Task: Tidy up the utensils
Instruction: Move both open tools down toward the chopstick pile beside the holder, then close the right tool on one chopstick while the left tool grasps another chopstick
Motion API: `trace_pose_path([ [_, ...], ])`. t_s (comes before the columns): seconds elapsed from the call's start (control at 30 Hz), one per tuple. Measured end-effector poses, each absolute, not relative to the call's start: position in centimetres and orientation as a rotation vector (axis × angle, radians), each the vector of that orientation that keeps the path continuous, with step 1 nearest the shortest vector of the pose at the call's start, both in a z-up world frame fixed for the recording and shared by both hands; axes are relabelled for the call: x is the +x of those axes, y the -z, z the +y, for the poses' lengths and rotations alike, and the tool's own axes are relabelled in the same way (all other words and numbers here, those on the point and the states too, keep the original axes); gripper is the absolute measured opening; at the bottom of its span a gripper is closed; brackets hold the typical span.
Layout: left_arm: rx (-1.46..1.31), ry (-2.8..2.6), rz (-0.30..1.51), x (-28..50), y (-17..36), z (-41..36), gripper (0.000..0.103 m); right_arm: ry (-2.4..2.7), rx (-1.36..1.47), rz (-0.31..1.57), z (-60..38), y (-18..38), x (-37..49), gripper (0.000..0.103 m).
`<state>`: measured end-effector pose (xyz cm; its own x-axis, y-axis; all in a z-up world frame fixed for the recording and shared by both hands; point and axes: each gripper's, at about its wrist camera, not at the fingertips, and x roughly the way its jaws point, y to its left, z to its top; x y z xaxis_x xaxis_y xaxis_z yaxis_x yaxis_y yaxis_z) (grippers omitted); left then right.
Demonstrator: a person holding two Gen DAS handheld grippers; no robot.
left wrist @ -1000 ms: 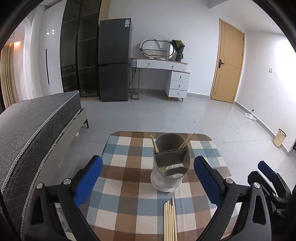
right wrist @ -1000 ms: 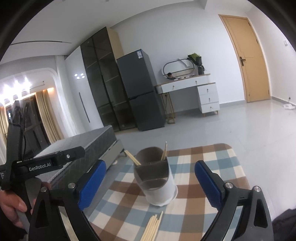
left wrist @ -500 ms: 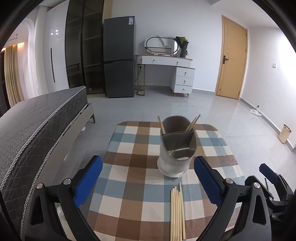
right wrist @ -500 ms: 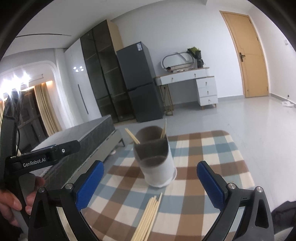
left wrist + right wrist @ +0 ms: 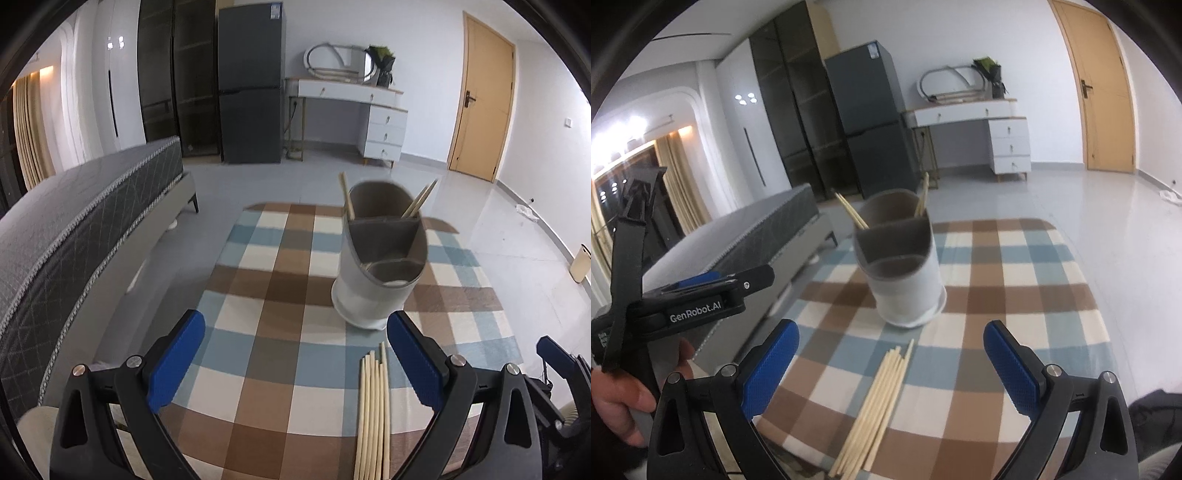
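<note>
A grey-and-white utensil holder point(image 5: 380, 266) stands on the checked bench point(image 5: 280, 295), two chopsticks point(image 5: 346, 195) leaning in its rear compartment. A bundle of loose chopsticks point(image 5: 371, 413) lies flat at 6 o'clock from the holder, just short of its base and apart from it. The left claw point(image 5: 293, 360) hangs wide and empty over the near edge of the bench, the bundle just inside its right finger. The right claw point(image 5: 892, 363) is likewise spread wide and empty, the bundle point(image 5: 877, 402) between its fingers. Only the right wrist view shows a hand point(image 5: 624, 398) gripping the left tool at 9 o'clock. A bed point(image 5: 74, 229) flanks the bench at 9 o'clock; a fridge point(image 5: 251, 81), dresser point(image 5: 369, 110) and door point(image 5: 480, 99) line the far wall.
</note>
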<state>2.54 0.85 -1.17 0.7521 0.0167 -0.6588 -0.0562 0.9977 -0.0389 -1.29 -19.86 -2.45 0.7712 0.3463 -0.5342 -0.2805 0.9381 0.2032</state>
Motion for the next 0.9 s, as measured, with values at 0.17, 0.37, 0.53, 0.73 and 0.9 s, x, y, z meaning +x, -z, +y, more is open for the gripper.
trace_pose_path([
  [0.17,-0.063,-0.066,0.761,3.8,3.2,1.8,0.096,-0.301,0.074,0.709,-19.1,4.7,0.7,0.09],
  [0.37,-0.107,-0.105,0.882,5.2,5.7,2.7,0.096,-0.27,0.066,0.891,-18.5,8.6,3.8,0.069],
  [0.53,-0.162,-0.127,0.933,6.5,6.4,3.6,0.096,-0.266,0.061,0.991,-17.9,11.2,5.9,0.058],
  [0.73,-0.22,-0.145,0.997,7.9,7.5,4.4,0.096,-0.276,0.04,1.044,-16.4,12.9,8.6,0.038],
  [0.9,-0.268,-0.169,1.032,8.6,8.0,5.4,0.096,-0.304,0.019,1.073,-14.9,13.8,10.6,0.022],
])
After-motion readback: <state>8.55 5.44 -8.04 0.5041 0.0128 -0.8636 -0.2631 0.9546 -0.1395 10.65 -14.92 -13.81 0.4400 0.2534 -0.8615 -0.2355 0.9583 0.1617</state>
